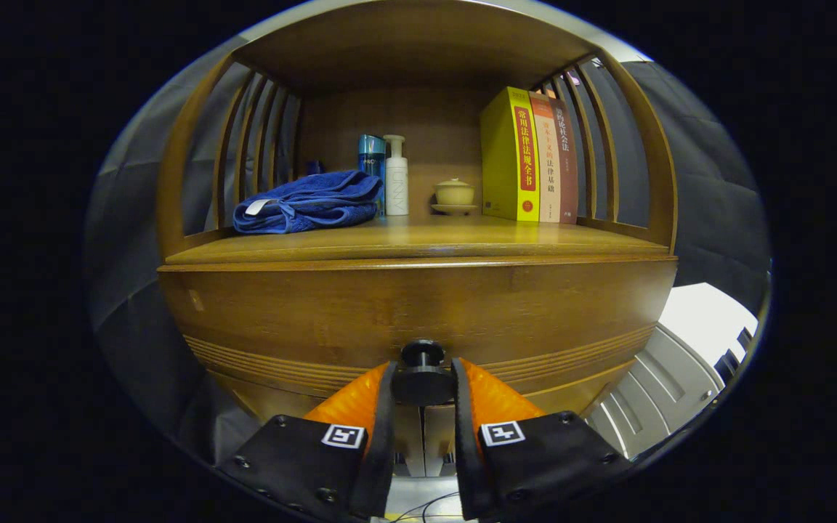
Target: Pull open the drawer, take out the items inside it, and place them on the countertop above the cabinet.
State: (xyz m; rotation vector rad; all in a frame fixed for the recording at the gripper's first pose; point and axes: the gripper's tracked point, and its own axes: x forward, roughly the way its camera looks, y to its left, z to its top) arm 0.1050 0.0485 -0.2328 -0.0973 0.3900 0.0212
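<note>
Below the countertop (pixel 418 243), gripper (pixel 422 385) clenched on the drawer knob (pixel 422 370); drawer (pixel 418 312) front closed.

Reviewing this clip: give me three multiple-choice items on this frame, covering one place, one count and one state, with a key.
1. Where does the folded blue towel lie?
A. on the wooden countertop, left of the two bottles
B. inside the drawer
C. on top of the books

2. How many upright books stand on the countertop?
A. one
B. three
C. five

3. What is the gripper doing?
A. hanging open above the towel
B. holding a bottle
C. shut on the round black drawer knob

Key: 1 A, the towel sits beside the bottles; 2 B, three spines show; 3 C, both fingers press the knob's sides.
</note>
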